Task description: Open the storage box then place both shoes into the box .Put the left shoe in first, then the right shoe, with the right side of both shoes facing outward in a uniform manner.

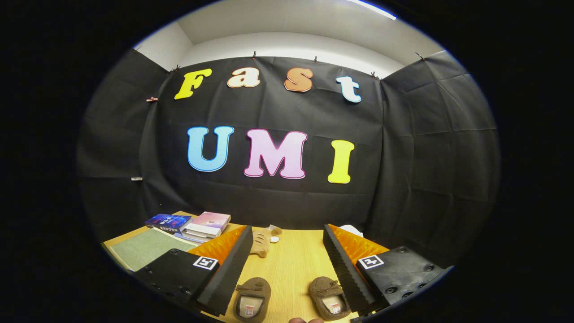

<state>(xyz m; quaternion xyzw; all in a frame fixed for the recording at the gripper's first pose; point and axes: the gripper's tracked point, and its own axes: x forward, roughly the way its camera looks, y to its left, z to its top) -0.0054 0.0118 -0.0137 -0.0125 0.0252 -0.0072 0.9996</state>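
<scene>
Gripper [287, 251] level, fingers wide apart.

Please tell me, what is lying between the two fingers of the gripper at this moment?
In the gripper view, the open gripper has two brown shoes lying side by side on the wooden table between its fingers, touching neither.

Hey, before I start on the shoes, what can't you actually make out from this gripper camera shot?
- Storage box: I cannot place it anywhere on the table.
- Gripper: open, fingers wide apart; their bases are cut off at the view's lower rim.
- Two brown shoes: between the fingers, heels clipped by the rim; which is left or right is unclear.
- White object: mostly hidden behind the right finger.
- Plush toy: too small to identify.
</scene>
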